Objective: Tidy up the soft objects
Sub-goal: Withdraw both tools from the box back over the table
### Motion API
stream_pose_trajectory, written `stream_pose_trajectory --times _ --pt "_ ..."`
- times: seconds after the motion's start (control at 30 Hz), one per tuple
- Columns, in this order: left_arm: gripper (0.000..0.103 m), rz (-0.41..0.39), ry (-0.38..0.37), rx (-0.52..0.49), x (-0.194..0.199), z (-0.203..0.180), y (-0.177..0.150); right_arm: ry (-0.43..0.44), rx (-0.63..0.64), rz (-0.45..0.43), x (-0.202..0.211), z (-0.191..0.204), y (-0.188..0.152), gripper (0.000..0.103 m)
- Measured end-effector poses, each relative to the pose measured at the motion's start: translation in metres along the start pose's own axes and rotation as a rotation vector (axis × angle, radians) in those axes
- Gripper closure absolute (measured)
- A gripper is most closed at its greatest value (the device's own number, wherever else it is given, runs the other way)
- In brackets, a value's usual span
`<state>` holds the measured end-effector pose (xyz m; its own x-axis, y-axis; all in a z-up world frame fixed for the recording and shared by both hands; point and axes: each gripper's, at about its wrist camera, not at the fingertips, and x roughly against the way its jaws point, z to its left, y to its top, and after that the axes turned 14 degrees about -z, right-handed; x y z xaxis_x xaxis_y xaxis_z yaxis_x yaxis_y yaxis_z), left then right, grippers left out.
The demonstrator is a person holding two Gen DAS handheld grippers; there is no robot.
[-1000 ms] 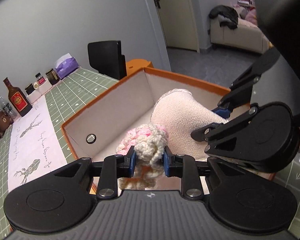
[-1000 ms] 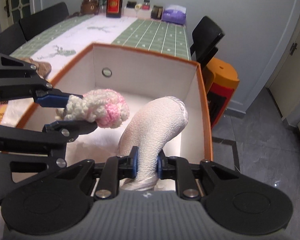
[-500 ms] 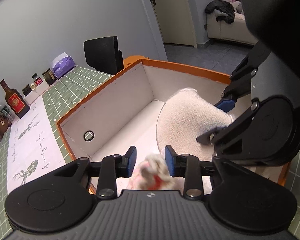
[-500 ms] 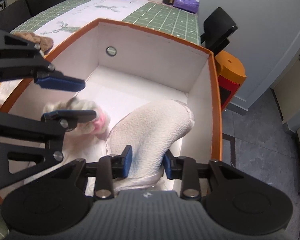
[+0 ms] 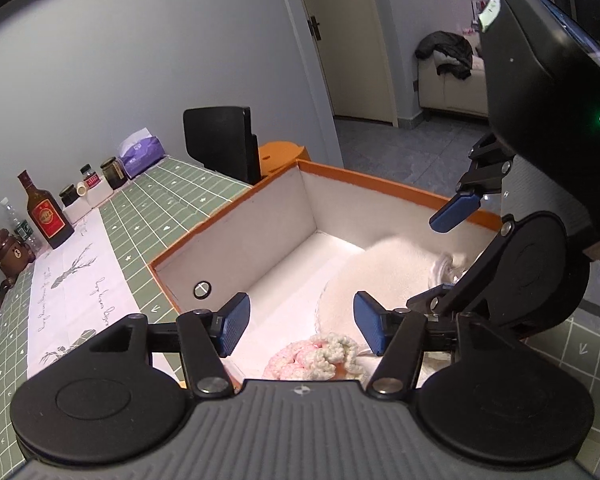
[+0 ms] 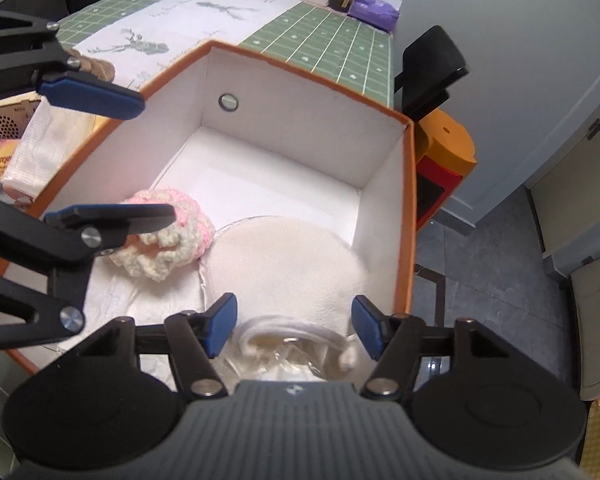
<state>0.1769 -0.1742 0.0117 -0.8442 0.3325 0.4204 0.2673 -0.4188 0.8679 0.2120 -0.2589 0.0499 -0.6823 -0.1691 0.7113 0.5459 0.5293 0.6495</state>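
An orange box with white inside walls stands on the table. A pink and cream crocheted piece lies on its floor. A cream fleecy soft object with a clear plastic edge lies beside it. My left gripper is open and empty above the crocheted piece. My right gripper is open and empty above the fleecy object. Each gripper shows in the other's view, the left gripper and the right gripper.
A green grid tablecloth with a white runner covers the table. A liquor bottle, jars and a purple tissue pack stand at the wall. A black chair and an orange stool stand behind the box. Packets lie left of it.
Both grippers have opened wide and let go. The crocheted piece and the fleecy object have dropped onto the box floor. Both grippers have risen a little.
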Motion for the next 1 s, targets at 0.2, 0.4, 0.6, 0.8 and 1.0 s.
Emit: stream_pose_trajectory --times 0.2,0.4,0.6,0.8,1.0 --pt "0.031 -0.075 0.043 0.044 0.035 0.013 0.003 -0.067 -0.027 -0.095 0.037 0.008 0.002 0.039" --pt "0.030 -0.165 0.121 0.077 0.076 0.026 -0.002 -0.132 -0.073 -0.253 0.076 0.035 -0.001 0.039" --pt "0.030 -0.231 0.226 0.112 0.111 0.040 -0.019 -0.127 -0.148 -0.408 0.098 0.081 -0.019 0.028" --pt "0.030 -0.236 0.323 0.167 0.141 0.061 -0.049 -0.110 -0.193 -0.513 0.113 0.127 -0.031 0.028" --pt "0.030 -0.240 0.404 0.291 0.171 0.084 -0.087 -0.049 -0.260 -0.591 0.121 0.163 -0.036 0.028"
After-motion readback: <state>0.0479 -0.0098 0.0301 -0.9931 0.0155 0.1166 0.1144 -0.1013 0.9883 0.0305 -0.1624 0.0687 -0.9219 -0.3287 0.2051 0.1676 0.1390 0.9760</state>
